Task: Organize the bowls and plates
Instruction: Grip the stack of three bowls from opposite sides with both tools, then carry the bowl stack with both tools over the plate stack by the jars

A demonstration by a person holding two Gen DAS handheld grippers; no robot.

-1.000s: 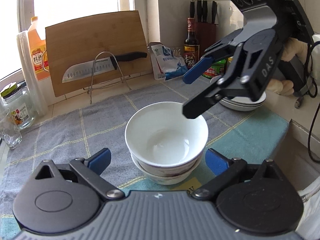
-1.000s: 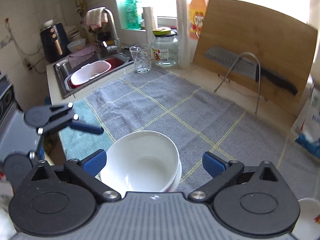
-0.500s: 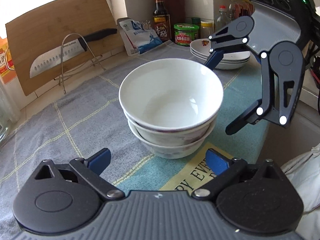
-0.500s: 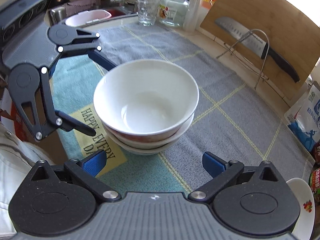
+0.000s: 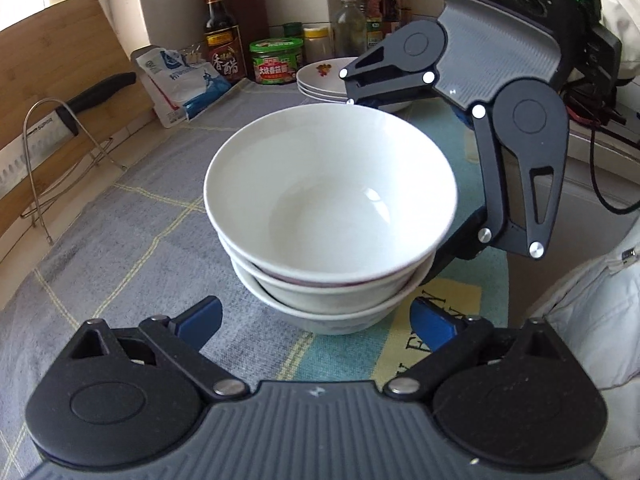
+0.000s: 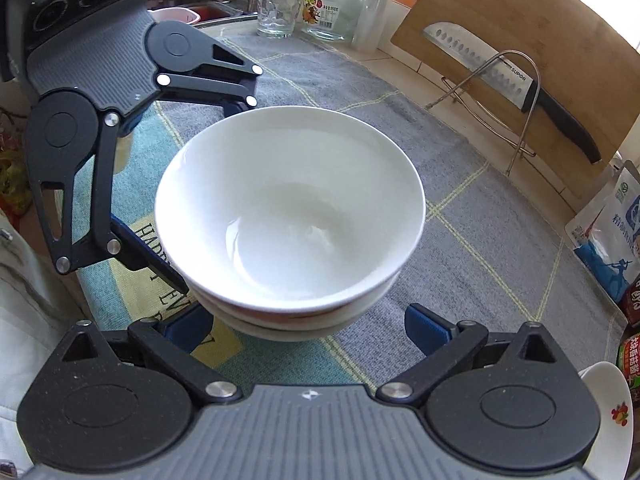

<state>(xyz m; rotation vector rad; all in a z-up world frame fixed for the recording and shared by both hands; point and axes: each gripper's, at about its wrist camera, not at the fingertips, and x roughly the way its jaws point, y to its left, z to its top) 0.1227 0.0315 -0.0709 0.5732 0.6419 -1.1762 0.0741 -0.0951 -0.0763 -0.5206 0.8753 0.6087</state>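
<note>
We see the stack of white ceramic bowls [image 5: 330, 216] at frame centre in both wrist views, resting on the grey checked cloth [image 5: 132, 240]. The left gripper [image 5: 316, 320] has its jaws wide and closing, blue pads flanking the lowest bowl, not pressing. The right gripper [image 6: 308, 326] also stands wide around the stack, no contact. The stacked white plates [image 5: 320, 82] sit upper centre.

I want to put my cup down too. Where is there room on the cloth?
Free: the grey cloth between the bowl stack and the knife stand. Crowded: the corner with plates, jars and bottles, and beside the bowls, flanked by both tools.
</note>
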